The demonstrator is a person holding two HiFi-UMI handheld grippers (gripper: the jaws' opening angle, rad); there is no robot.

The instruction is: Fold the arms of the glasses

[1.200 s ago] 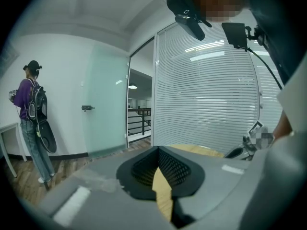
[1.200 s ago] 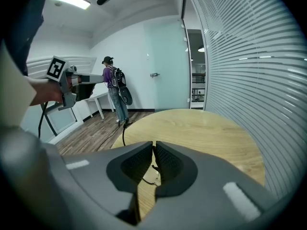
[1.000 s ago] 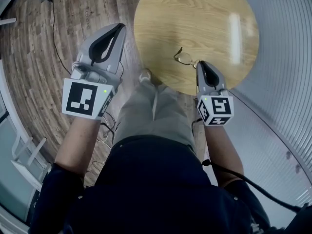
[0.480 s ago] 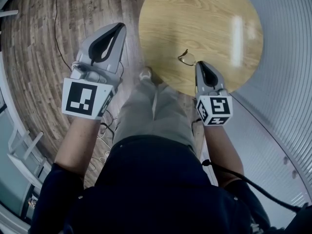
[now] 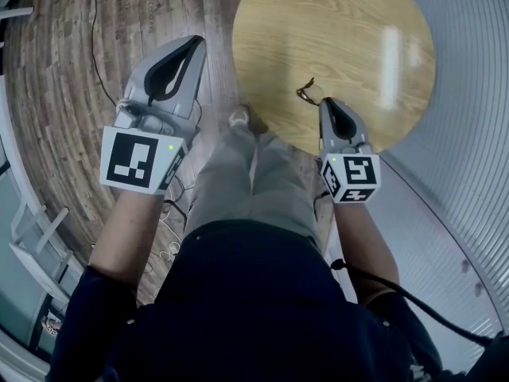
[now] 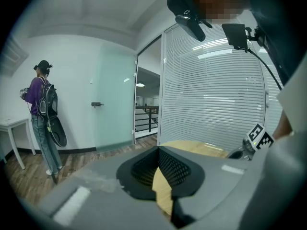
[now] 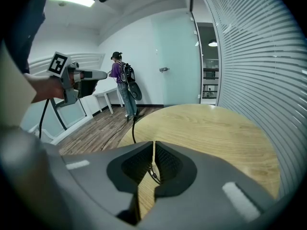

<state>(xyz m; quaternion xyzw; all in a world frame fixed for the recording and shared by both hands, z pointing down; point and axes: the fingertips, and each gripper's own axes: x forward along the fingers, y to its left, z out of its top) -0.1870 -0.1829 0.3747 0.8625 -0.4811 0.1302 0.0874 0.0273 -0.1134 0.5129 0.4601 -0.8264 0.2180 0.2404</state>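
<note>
Thin-framed glasses point(image 5: 308, 93) sit near the front edge of the round wooden table point(image 5: 342, 30). My right gripper point(image 5: 327, 103) is at their right end and shut on them. In the right gripper view, a thin wire part of the glasses point(image 7: 152, 170) runs between the nearly closed jaws of the right gripper point(image 7: 153, 145), and a dark arm curves up on the left. My left gripper point(image 5: 194, 43) hangs over the wooden floor to the left of the table, shut and holding nothing. The left gripper view shows the left gripper point(image 6: 158, 150) with the table edge beyond it.
A person with a backpack point(image 7: 123, 87) stands far off by a white desk point(image 7: 104, 97). Slatted blinds point(image 7: 259, 80) run along the table's right side. My shoe point(image 5: 238, 119) is beside the table's edge. A cable point(image 5: 95, 70) lies on the floor.
The glasses have turned in the right gripper's hold: the lenses lay flat and spread before, now the frame looks bunched with one arm sticking up. The left gripper has stayed put.
</note>
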